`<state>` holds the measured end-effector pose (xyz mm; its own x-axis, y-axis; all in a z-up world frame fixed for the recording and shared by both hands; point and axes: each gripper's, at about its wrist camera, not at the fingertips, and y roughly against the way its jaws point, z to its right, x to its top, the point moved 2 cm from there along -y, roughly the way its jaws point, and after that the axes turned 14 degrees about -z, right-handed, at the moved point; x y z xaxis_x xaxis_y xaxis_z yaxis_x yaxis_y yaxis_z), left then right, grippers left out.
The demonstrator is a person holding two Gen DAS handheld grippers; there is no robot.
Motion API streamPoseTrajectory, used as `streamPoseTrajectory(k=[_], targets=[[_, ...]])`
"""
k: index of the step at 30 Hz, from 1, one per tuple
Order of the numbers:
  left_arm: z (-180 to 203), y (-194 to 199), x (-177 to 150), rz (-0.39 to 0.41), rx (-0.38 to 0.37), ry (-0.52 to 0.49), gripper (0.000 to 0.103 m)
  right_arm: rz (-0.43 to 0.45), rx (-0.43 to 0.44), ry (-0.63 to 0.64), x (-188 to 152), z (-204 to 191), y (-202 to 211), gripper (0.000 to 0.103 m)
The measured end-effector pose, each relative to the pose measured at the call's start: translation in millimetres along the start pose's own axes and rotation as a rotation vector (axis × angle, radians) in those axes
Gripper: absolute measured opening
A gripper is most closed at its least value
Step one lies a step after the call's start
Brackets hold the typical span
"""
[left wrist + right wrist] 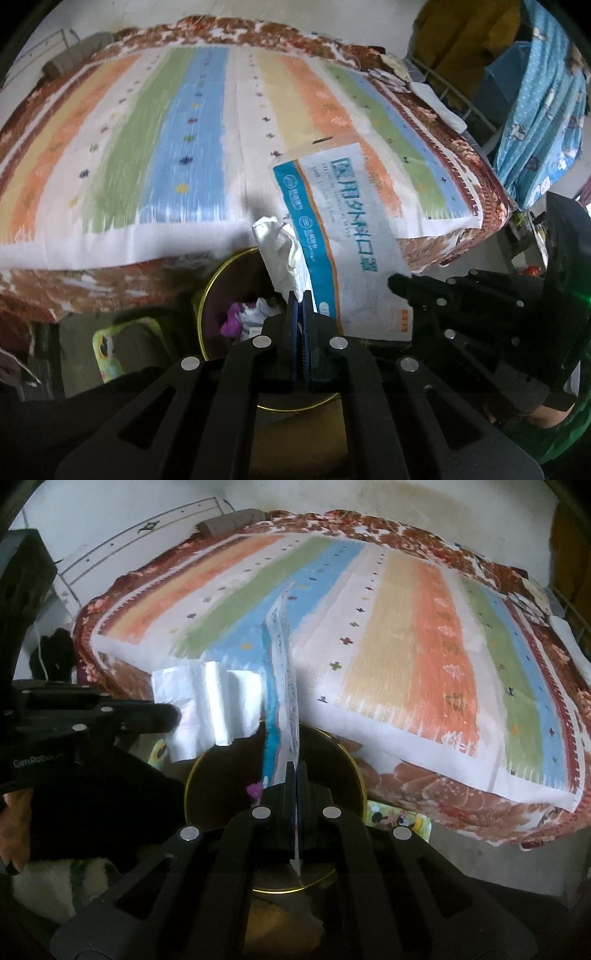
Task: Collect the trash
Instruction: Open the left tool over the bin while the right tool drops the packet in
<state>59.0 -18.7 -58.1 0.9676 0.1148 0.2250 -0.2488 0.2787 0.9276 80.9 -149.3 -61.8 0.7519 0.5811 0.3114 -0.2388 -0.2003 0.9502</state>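
My left gripper (300, 295) is shut on a crumpled white tissue (280, 254), which sticks up from its tips. Below it stands a round bin with a gold rim (207, 295), with purple and white rubbish (236, 321) inside. My right gripper (296, 768) is shut on a flat blue-and-white mask packet (284, 686), seen edge-on over the same bin's rim (354, 768). In the left wrist view the packet (343, 229) shows its printed face, with the right gripper (397, 282) at its lower right. The right wrist view shows the left gripper (175, 712) holding the tissue (207, 709).
A bed with a striped sheet (166, 147) over a brown floral blanket (424, 786) fills the view behind the bin. A cartoon-printed item (110, 343) lies on the floor by the bin. A blue patterned cloth (543, 110) hangs at the right.
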Motion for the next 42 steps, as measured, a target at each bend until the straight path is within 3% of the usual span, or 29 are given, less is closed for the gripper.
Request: streamPoseTrajectory(k=[14, 25, 26, 28, 30, 38, 42], targets=[[-14, -48, 5, -0.194, -0.049, 0.115, 0.001, -0.243, 0.013, -0.004, -3, -2, -53, 0.000], [-24, -60, 10, -0.229, -0.054, 0.165, 0.002, -0.325, 0.024, -0.054, -2, 4, -74, 0.000], [-28, -59, 11, -0.226, -0.049, 0.185, 0.004, -0.329, 0.031, -0.067, -1, 6, -76, 0.002], [-35, -59, 13, -0.223, -0.052, 0.217, 0.021, -0.338, 0.059, -0.094, 0, 9, -80, 0.007], [-35, -57, 14, -0.214, -0.054, 0.223, 0.031, -0.336, 0.072, -0.097, 1, 9, -81, 0.014], [-30, -42, 13, -0.155, -0.021, 0.189, 0.031, -0.247, 0.082, -0.105, 3, 12, -62, 0.031], [-28, -23, 9, -0.083, 0.016, 0.154, 0.042, -0.158, 0.075, -0.099, 3, 13, -44, 0.039]])
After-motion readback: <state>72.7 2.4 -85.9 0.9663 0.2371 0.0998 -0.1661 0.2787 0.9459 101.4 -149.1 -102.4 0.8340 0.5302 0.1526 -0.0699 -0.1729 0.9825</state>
